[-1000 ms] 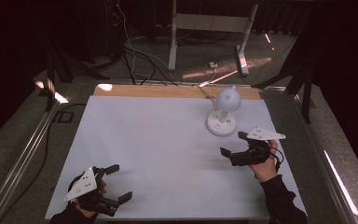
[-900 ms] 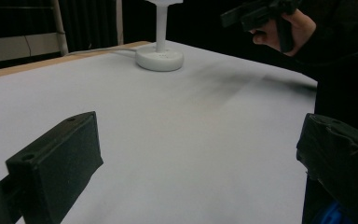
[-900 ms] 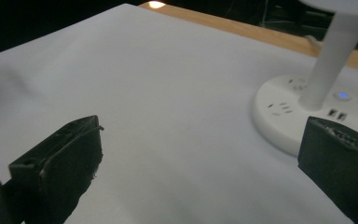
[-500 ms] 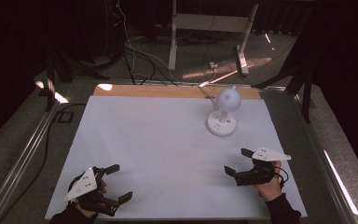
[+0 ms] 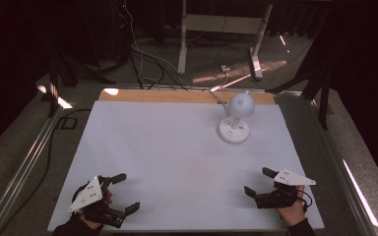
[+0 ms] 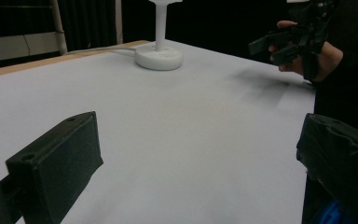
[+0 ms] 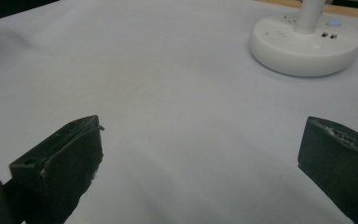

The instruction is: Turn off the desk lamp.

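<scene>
A white desk lamp with a round base and ball-shaped head stands at the back right of the white table. Its base has small sockets and a blue light; the left gripper view also has the base. My left gripper rests open near the front left corner, nothing between its jaws. My right gripper is open near the front right edge, empty, well short of the lamp. The right gripper and its hand appear far off in the left gripper view.
The lamp's white cable runs off the back edge over a wooden strip. Metal rails flank the table. Behind it stand desk legs and floor cables.
My right gripper has drawn back from beside the lamp toward the front right edge, staying open. The left gripper has kept its place.
</scene>
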Available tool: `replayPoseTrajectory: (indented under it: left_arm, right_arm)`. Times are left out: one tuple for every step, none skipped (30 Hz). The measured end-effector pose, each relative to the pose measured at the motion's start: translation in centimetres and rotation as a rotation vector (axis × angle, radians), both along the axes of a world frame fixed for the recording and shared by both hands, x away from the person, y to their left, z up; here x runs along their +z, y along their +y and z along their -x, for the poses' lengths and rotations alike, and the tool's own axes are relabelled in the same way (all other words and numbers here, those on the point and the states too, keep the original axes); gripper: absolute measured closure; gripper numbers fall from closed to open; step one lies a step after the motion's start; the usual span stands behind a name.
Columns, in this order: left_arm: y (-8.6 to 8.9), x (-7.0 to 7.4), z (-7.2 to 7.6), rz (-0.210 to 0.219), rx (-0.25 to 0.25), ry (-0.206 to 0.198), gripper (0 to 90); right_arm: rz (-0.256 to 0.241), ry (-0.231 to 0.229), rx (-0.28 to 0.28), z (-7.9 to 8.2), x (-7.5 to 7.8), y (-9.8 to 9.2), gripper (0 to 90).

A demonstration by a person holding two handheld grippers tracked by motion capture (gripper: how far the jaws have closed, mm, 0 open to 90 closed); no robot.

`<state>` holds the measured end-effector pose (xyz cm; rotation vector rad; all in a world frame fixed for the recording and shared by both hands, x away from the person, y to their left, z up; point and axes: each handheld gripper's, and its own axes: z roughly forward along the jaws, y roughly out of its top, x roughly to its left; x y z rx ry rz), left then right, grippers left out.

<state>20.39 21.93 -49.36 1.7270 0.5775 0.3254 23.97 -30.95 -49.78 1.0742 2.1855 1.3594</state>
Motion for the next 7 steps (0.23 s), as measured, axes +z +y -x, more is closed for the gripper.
replayPoseTrajectory:
  left_arm:
    - [0.00,0.01,0.01,0.000,-0.001,-0.002,0.4]
    - [0.00,0.01,0.00,0.002,-0.001,-0.001,0.4]
    - [0.00,0.01,0.00,0.000,0.000,-0.001,0.4]
    - [0.01,0.00,0.00,0.000,-0.001,-0.001,0.4]
    - [0.02,-0.01,-0.01,0.003,-0.001,-0.001,0.4]
    - [0.01,-0.02,-0.01,0.001,-0.001,0.000,0.4]
    - [0.00,-0.02,0.01,-0.001,-0.002,0.001,0.4]
  right_arm:
    - [-0.003,-0.003,-0.003,-0.03,-0.02,-0.07,0.0]
    - [-0.002,-0.009,-0.007,-0.10,-0.03,-0.11,0.0]
    - [-0.009,-0.012,-0.006,-0.19,-0.08,-0.08,0.0]
    - [-0.009,-0.012,-0.006,-0.19,-0.08,-0.08,0.0]
    - [0.008,-0.016,-0.001,-0.21,-0.21,0.14,0.0]
    - [0.008,-0.016,-0.001,-0.21,-0.21,0.14,0.0]
    - [0.009,-0.011,0.004,-0.22,-0.24,0.22,0.0]
